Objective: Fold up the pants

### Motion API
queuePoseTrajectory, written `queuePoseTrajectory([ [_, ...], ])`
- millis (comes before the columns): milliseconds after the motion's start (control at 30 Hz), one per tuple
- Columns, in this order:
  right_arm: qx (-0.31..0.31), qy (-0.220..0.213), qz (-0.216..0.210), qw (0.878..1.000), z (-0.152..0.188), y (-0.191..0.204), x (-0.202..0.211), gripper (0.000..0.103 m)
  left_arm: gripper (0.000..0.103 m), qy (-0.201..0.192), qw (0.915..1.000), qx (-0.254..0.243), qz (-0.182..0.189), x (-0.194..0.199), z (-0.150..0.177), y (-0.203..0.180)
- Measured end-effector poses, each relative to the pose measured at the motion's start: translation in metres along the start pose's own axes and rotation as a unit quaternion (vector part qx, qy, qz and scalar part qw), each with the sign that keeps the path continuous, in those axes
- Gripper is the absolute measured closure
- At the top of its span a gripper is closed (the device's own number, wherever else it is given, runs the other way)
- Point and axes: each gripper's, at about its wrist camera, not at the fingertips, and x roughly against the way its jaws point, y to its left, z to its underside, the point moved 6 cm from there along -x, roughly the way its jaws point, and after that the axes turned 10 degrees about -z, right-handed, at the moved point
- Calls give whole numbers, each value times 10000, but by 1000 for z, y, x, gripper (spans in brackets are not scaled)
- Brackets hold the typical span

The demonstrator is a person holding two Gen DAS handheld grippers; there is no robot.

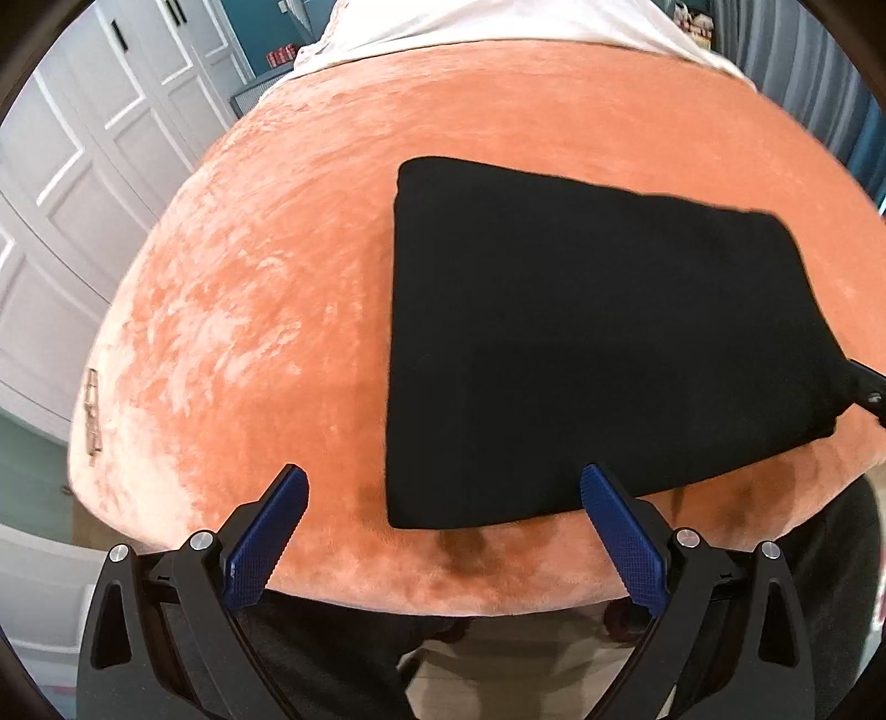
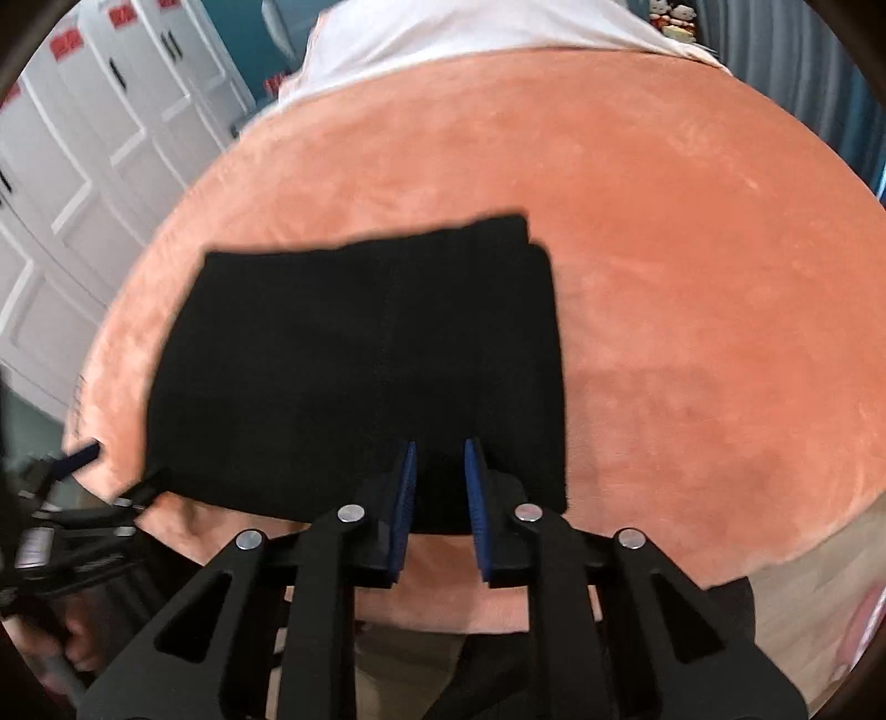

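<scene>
The black pants (image 1: pixel 581 343) lie folded into a flat rectangle on the orange plush blanket (image 1: pixel 266 310); they also show in the right wrist view (image 2: pixel 360 365). My left gripper (image 1: pixel 443 482) is wide open above the near left corner of the pants, with nothing between its blue pads (image 1: pixel 266 537). It shows at the left edge of the right wrist view (image 2: pixel 111 471). My right gripper (image 2: pixel 440 459) is partly open over the near edge of the pants, and black fabric fills the gap between its blue pads. Its tip shows at the right edge of the left wrist view (image 1: pixel 864 387).
The blanket covers a bed with white bedding (image 1: pixel 498 22) at the far end. White panelled wardrobe doors (image 1: pixel 83 166) stand to the left. The person's body and beige trousers (image 1: pixel 498 664) are at the bed's near edge.
</scene>
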Motion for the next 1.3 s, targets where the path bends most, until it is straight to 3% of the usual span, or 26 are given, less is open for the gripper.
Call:
queuePoseTrajectory([
  [67, -217, -233, 74, 9995, -4, -13, 20, 48, 6, 115, 9984, 259, 492, -8, -2, 14],
  [167, -404, -201, -29, 9990, -5, -32, 25, 43, 6, 607, 9877, 738, 1239, -33, -2, 26],
  [233, -583, -89, -160, 9981, -6, -42, 17, 34, 6, 778, 9808, 1029, 1460, -48, -5, 29],
  [400, -1070, 201, -695, 9916, -5, -49, -25, 32, 5, 929, 9710, 1177, 1864, -75, -17, 16],
  [500, -1326, 422, -829, 9868, -2, -49, -51, 31, 5, 947, 9696, 1234, 1891, -83, -22, 7],
  [633, -1282, 362, -814, 9877, -2, -46, -60, 23, 5, 924, 9721, 1118, 1843, -82, -28, 0],
  [700, -1271, 304, -634, 9894, -6, -45, -55, 25, 5, 964, 9716, 1097, 1860, -82, -30, 2],
  [767, -1079, -117, -172, 9939, -21, -39, -34, 27, 5, 957, 9734, 1073, 1786, -77, -29, 5],
  [800, -724, -407, -164, 9964, -35, -23, -20, 28, 5, 895, 9753, 1103, 1692, -73, -27, 8],
  [833, -415, -508, -266, 9975, -48, -5, -15, 36, 5, 824, 9773, 1123, 1594, -70, -25, 12],
  [900, 313, -277, -673, 9969, -75, 48, -23, 46, 5, 691, 9821, 1087, 1371, -62, -19, 16],
  [967, 868, 72, -1087, 9902, -92, 95, -47, 72, 5, 683, 9844, 993, 1285, -54, -11, 15],
  [1033, 1183, 456, -1324, 9831, -102, 130, -81, 87, 5, 724, 9858, 909, 1215, -53, -6, 15],
  [1133, 1569, 971, -1316, 9740, -110, 171, -145, 87, 5, 829, 9873, 790, 1103, -58, -2, 13],
  [1233, 2034, 1512, -775, 9643, -101, 191, -217, 87, 5, 919, 9868, 859, 1019, -66, -4, 12],
  [1300, 2168, 1508, -701, 9619, -101, 198, -239, 87, 5, 889, 9883, 823, 931, -71, -10, 11],
])
